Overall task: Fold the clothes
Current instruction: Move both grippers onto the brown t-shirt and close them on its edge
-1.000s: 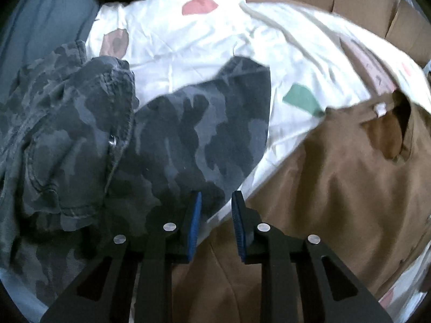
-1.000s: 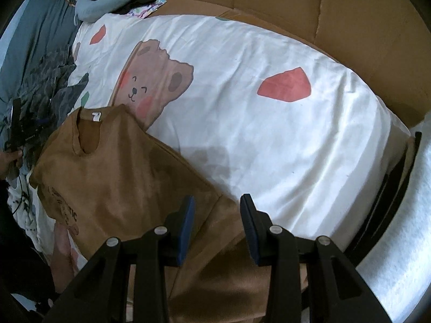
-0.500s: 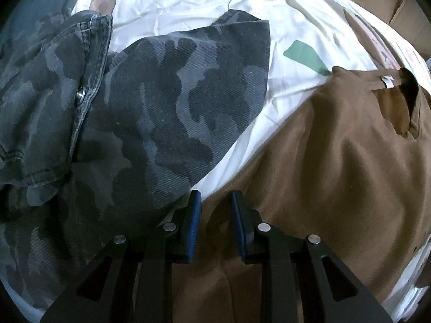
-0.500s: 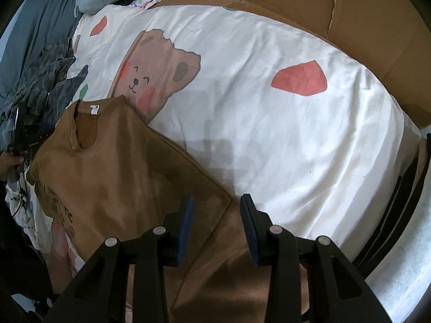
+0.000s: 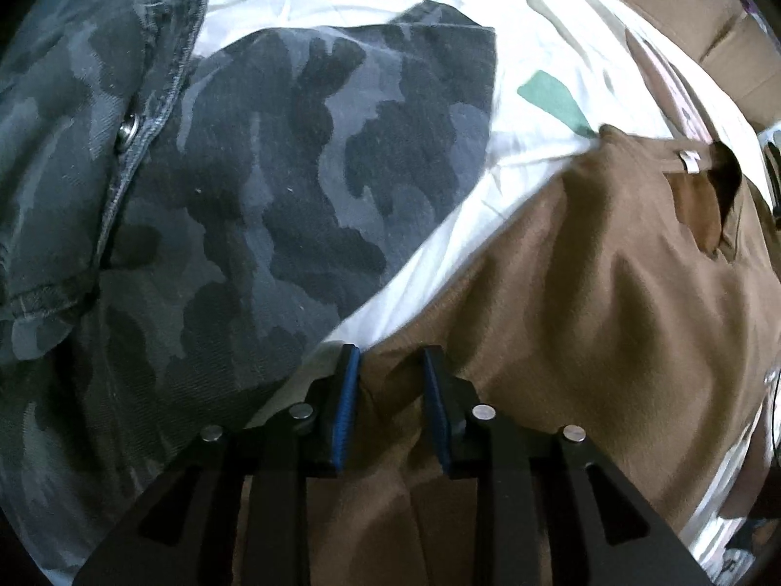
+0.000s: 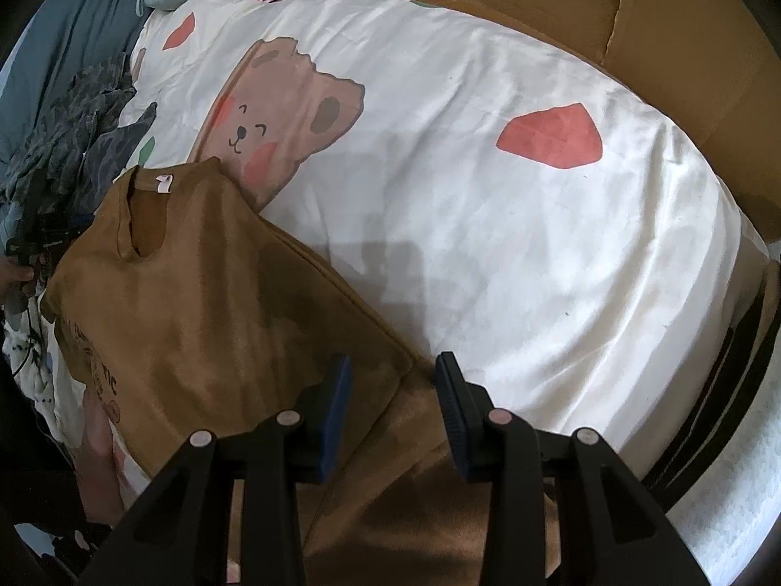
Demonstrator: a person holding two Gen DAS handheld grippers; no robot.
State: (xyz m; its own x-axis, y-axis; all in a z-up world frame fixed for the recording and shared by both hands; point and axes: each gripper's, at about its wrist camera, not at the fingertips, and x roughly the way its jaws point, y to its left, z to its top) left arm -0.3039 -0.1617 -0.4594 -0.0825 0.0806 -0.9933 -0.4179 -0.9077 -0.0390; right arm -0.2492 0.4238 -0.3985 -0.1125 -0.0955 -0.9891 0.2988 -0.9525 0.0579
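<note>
A brown T-shirt [image 6: 195, 303] lies spread on a white bear-print bedsheet [image 6: 488, 224]. The right gripper [image 6: 393, 393] hangs over its edge at 6 o'clock, jaws spread. The left gripper [image 5: 390, 390], jaws also spread, straddles brown cloth, with camouflage trousers [image 5: 293, 171] at 10 o'clock.

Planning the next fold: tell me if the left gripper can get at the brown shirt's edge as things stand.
Probably yes. The left gripper is open right at the brown shirt edge, with nothing between; the camouflage garment lies off to the side.
</note>
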